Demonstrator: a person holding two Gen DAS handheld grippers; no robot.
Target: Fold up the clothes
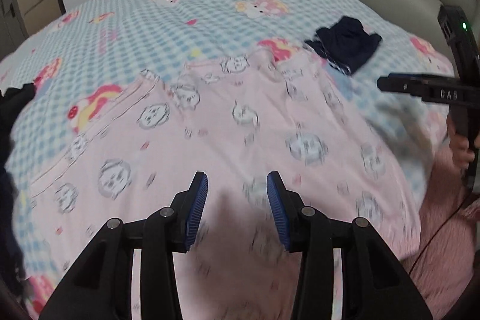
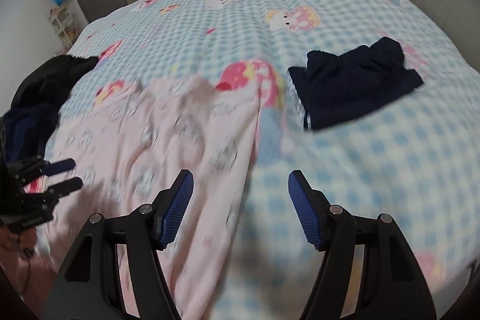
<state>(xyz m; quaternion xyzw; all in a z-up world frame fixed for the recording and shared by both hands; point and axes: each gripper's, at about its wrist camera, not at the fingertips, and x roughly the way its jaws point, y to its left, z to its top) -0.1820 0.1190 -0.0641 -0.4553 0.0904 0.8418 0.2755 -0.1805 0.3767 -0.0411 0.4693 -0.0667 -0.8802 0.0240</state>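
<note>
Left wrist view: your left gripper (image 1: 237, 185) hangs above the pink garment (image 1: 240, 122), its jaws parted to a middling gap with nothing between the blue pads (image 1: 196, 210) — only cloth seen beyond them, not gripped. The pink garment, printed with grey cartoon faces, lies spread flat across the near half of the bed (image 1: 180, 20), on the blue-checked sheet. At the right edge of this view your right gripper (image 1: 387, 84) shows side-on, held by a hand (image 1: 462, 149).

Right wrist view: your right gripper (image 2: 240, 185) has its jaws standing wide and empty, poised over the garment's right edge and the bare sheet beside it. A folded navy garment (image 2: 357, 86) rests on the sheet, beyond and to the right, apart from the pink one. A heap of dark clothes (image 2: 39, 98) sits at the bed's left edge — just behind your left gripper (image 2: 70, 174).
</note>
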